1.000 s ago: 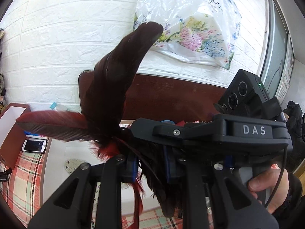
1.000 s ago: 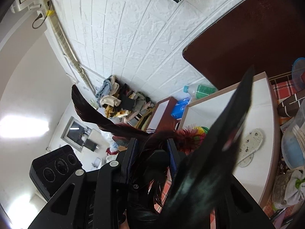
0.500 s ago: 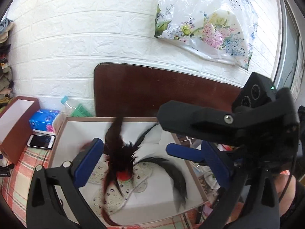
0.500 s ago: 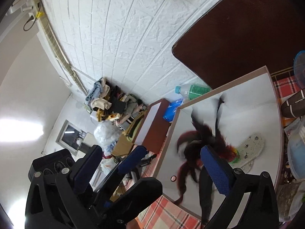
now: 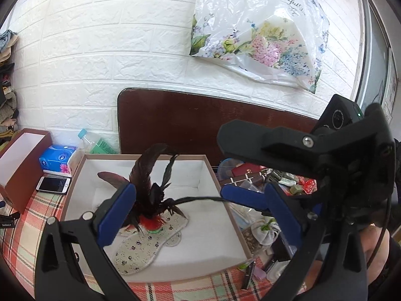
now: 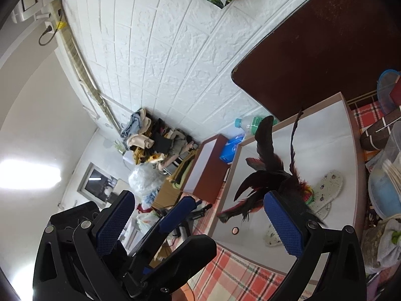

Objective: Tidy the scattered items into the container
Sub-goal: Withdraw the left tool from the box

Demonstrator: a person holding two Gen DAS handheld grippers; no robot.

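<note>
Both my left tongs (image 5: 198,215) and right tongs (image 6: 198,223) are spread wide, holding nothing. The dark red-and-black feather shuttlecock (image 5: 150,200) sits inside the shallow white cardboard box (image 5: 210,173), on a spotted fabric insole (image 5: 147,243) near its front edge.

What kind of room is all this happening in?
Probably a lived-in home, perhaps a bedroom: a dark wooden headboard-like panel against a white brick-pattern wall, clothes piled in a corner, and a checked cloth beneath the white box.
</note>
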